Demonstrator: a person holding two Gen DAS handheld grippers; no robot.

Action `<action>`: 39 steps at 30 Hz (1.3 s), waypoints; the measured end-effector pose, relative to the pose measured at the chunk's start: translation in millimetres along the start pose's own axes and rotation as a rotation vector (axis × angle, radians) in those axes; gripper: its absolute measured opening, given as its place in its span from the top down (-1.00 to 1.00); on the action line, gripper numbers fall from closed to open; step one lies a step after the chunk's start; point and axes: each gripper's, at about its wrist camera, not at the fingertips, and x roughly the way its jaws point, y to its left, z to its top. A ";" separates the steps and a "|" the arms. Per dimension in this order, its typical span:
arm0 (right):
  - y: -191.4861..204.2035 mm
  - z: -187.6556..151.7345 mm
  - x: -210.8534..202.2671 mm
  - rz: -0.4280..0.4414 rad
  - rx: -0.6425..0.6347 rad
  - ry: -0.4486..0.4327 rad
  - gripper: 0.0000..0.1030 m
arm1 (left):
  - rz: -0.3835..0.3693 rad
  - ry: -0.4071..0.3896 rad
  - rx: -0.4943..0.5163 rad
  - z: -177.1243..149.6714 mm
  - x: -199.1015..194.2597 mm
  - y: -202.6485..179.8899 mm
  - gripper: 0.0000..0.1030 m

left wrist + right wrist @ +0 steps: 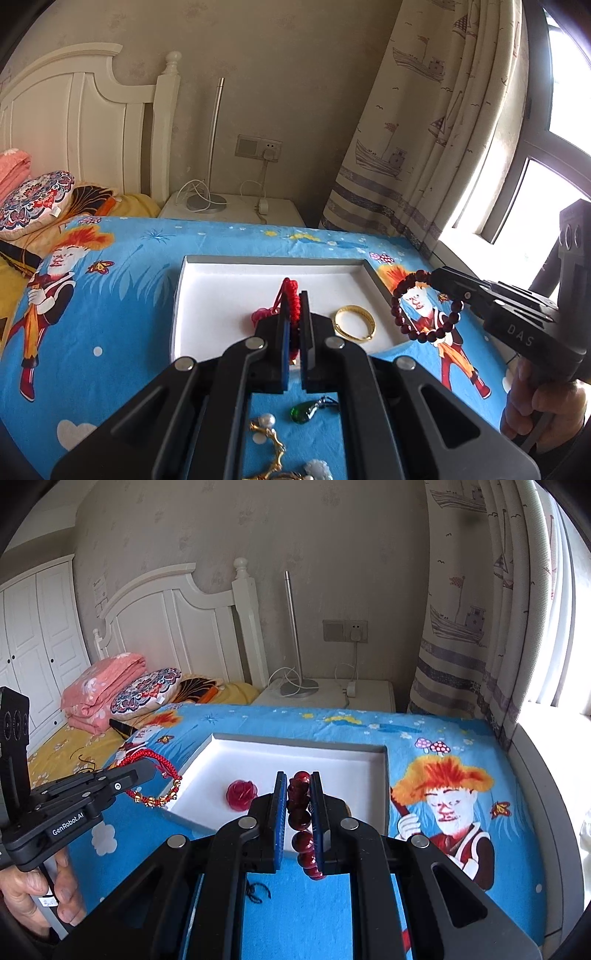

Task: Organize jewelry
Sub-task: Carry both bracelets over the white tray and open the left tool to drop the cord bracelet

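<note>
Left claw (293,321) grips red cord bracelet (155,775); right claw (299,808) grips bead bracelet (424,306); both above white tray (236,291) edges.

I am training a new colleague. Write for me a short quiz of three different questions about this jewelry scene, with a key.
1. True or false: the left gripper holds the dark bead bracelet.
2. Which piece lies inside the white tray? A) gold bangle B) green pendant C) pearl brooch
3. Fill in: the red braided bracelet hangs from the ___ gripper.

Key: 1 false, the right gripper holds it; 2 A; 3 left.
</note>
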 end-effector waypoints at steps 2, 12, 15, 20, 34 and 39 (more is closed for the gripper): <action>-1.2 4.7 5.4 -0.002 0.004 0.000 0.75 | 0.006 0.004 -0.001 2.7 5.1 2.3 0.92; -2.3 11.8 45.8 -0.036 0.012 0.035 0.75 | 0.039 0.057 -0.031 11.4 45.7 18.3 0.92; -0.3 10.3 59.8 -0.044 0.000 0.056 0.75 | 0.043 0.072 -0.035 12.7 58.2 22.6 0.92; 3.6 6.8 84.5 -0.050 -0.010 0.092 0.75 | 0.061 0.100 -0.045 13.4 77.5 31.4 0.92; 4.2 -7.0 121.1 -0.101 -0.004 0.156 0.74 | 0.087 0.184 -0.026 0.0 120.0 38.4 0.78; 3.2 -10.5 124.5 -0.112 -0.002 0.161 0.74 | 0.104 0.185 -0.024 -0.3 123.3 39.3 0.40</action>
